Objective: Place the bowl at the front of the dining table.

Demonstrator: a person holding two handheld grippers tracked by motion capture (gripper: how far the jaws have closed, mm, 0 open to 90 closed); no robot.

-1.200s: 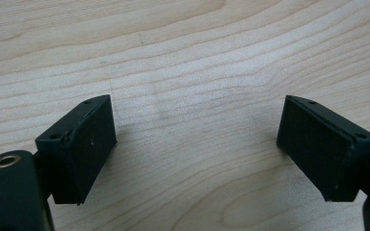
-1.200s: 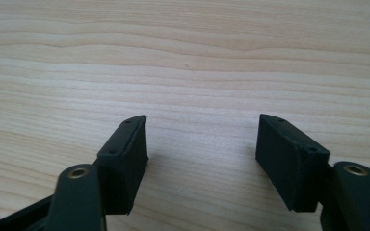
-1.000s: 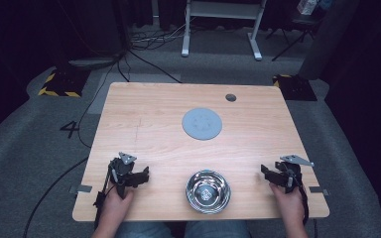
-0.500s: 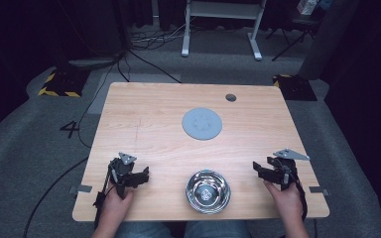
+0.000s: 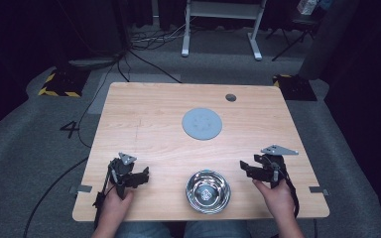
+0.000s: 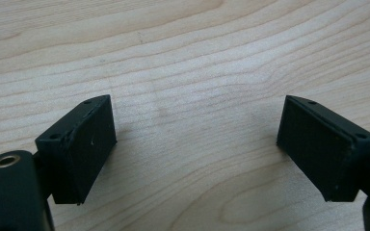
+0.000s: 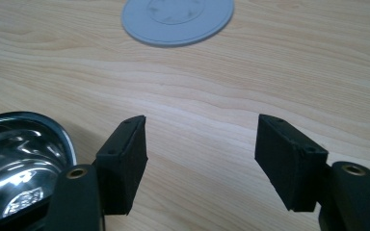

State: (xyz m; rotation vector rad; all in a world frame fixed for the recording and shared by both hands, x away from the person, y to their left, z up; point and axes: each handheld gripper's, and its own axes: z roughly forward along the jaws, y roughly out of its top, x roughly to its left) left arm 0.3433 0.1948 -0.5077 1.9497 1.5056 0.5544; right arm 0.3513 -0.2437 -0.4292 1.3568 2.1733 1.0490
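Nearest the person, at the front edge of the wooden counter (image 5: 144,124), a polished steel bowl (image 5: 208,191) sits upright between the two hands. The left claw (image 5: 141,176) lies on the counter to the bowl's left, held by the left hand (image 5: 113,208), and points toward the bowl while staying apart from it. In the left gripper view its jaws stand wide, with nothing but bare wood grain between them. The right claw (image 5: 245,168) is on the other side, near the bowl's rim but not touching it, gripped by the right hand (image 5: 277,198); a grey three-cornered plate (image 5: 279,149) rides on top of it. In the right gripper view the right claw's jaws also stand wide and empty, the steel bowl (image 7: 17,159) showing just beside the left-hand jaw.

Farther out, near the middle of the counter, a flat grey round disc (image 5: 202,123) lies well apart from both claws; the right gripper view shows the same disc (image 7: 177,19) straight ahead. Beyond that, a small dark round hole (image 5: 230,97) sits near the counter's far edge.

On the floor past the counter stand a white frame (image 5: 222,25) and loose cables (image 5: 149,42).
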